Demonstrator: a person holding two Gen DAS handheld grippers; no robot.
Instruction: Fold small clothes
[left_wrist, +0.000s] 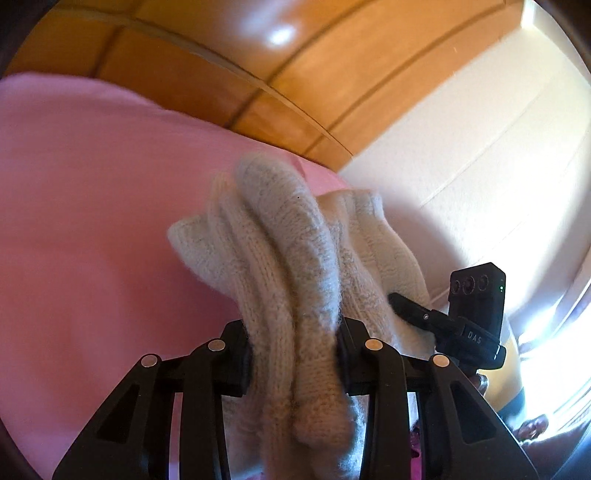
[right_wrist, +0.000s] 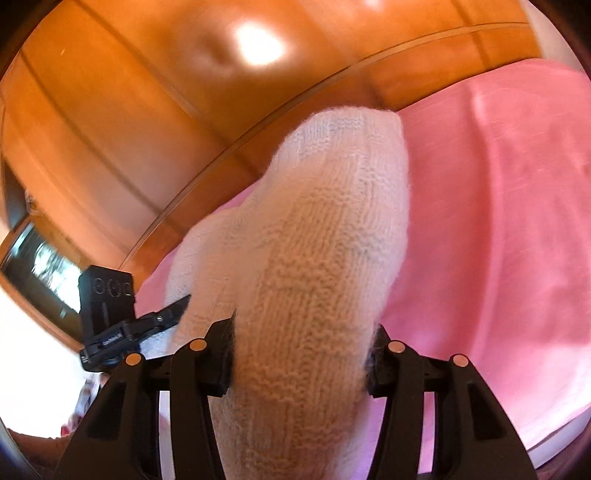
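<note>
The left gripper (left_wrist: 295, 354) is clamped on a thick bunch of the cream knit (left_wrist: 295, 258), and the right gripper (right_wrist: 301, 354) is clamped on another bunch of the knit (right_wrist: 314, 240); both pairs of jaws stand part-way apart, filled with wool. The knit hangs lifted over the pink bed (left_wrist: 92, 221), clear of its wooden headboard (left_wrist: 221, 55). It looks light, soft, bulky and stretchy, with a fuzzy face that should not slip. Bunched holds will sag; gripping at hems or corners should serve better.
</note>
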